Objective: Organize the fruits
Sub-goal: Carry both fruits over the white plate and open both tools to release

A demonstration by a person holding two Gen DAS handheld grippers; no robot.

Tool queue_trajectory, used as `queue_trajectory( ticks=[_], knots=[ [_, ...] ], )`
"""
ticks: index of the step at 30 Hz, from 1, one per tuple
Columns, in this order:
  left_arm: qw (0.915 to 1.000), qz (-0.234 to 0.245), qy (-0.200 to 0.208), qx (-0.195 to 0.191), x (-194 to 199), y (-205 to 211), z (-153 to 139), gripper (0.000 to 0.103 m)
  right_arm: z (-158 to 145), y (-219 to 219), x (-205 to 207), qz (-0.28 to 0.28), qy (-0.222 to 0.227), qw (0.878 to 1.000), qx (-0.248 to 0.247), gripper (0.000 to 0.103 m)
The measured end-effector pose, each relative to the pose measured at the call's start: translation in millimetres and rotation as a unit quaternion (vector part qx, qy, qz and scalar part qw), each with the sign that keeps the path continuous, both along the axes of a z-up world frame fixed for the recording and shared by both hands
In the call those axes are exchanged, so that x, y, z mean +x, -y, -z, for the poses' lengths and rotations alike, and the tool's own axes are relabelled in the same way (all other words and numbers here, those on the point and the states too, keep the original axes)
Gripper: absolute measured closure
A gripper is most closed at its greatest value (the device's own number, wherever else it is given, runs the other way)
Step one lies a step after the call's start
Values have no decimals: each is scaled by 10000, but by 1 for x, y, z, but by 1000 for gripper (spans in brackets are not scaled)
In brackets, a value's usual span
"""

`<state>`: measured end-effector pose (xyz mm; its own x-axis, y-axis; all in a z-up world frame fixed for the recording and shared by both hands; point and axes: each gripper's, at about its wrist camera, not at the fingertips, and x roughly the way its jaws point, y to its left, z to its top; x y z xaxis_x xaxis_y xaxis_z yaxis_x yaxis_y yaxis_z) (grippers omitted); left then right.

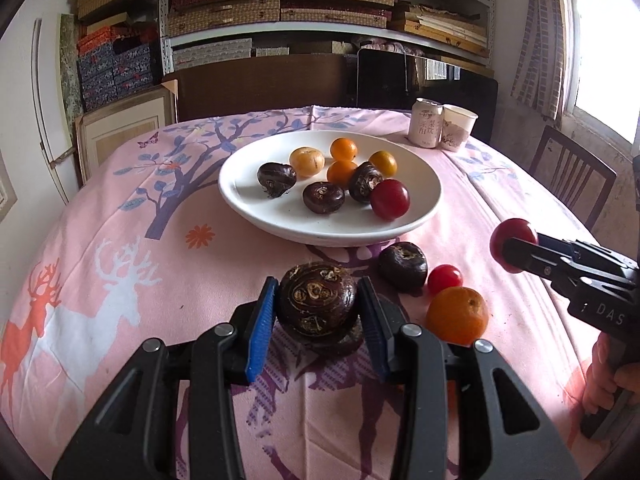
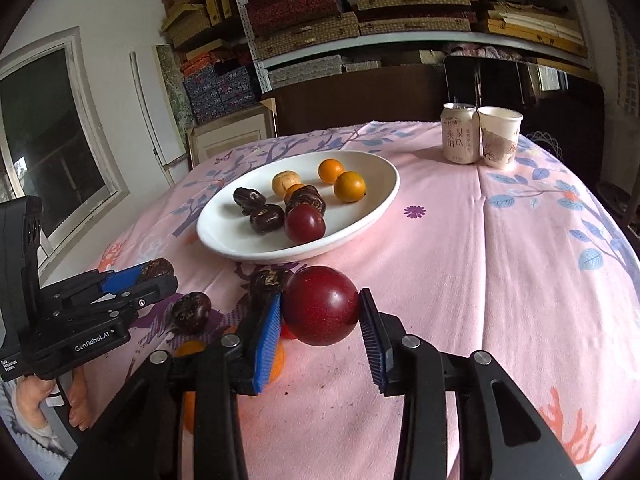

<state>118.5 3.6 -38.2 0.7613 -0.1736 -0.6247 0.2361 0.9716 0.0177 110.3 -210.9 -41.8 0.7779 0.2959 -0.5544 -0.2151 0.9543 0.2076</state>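
Note:
My left gripper (image 1: pixel 318 306) is shut on a dark brown water chestnut (image 1: pixel 317 300), held above the pink cloth in front of the white plate (image 1: pixel 248 208). My right gripper (image 2: pixel 320 314) is shut on a dark red round fruit (image 2: pixel 320 310); it also shows in the left wrist view (image 1: pixel 514 250). The plate (image 2: pixel 360 224) holds several small oranges, three water chestnuts and one red fruit (image 1: pixel 389 199). On the cloth lie a water chestnut (image 1: pixel 403 266), a small red fruit (image 1: pixel 445 278) and an orange (image 1: pixel 457 314). Another chestnut (image 2: pixel 191 311) lies under the left gripper (image 2: pixel 160 274).
A drink can (image 1: pixel 425 122) and a paper cup (image 1: pixel 459 126) stand at the table's far right, behind the plate. A wooden chair (image 1: pixel 572 178) stands at the right edge. Shelves of boxes fill the back wall.

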Motion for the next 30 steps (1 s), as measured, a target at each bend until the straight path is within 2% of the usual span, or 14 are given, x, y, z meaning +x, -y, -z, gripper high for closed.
queue_trajectory(
  ticks=[4,8,13,19,23,30],
  knots=[
    [9990,-139,357,242,-13,8,-10,63,-12,-9,-23,62,540,9981,-276,64],
    [9982,-287,467,236,-4,5,-20,63,-20,-9,-24,57,643,9975,-293,64],
    [9973,-389,584,220,23,2,-42,63,-45,5,3,101,491,9986,157,64],
    [9962,-426,701,306,63,10,-61,63,-79,2,42,229,724,9971,51,64],
    [9969,-391,620,284,85,16,-55,63,-75,-8,69,208,634,9978,1,64],
    [9984,-317,308,347,120,21,-31,63,-48,-25,110,73,322,9993,-172,64]
  ],
)
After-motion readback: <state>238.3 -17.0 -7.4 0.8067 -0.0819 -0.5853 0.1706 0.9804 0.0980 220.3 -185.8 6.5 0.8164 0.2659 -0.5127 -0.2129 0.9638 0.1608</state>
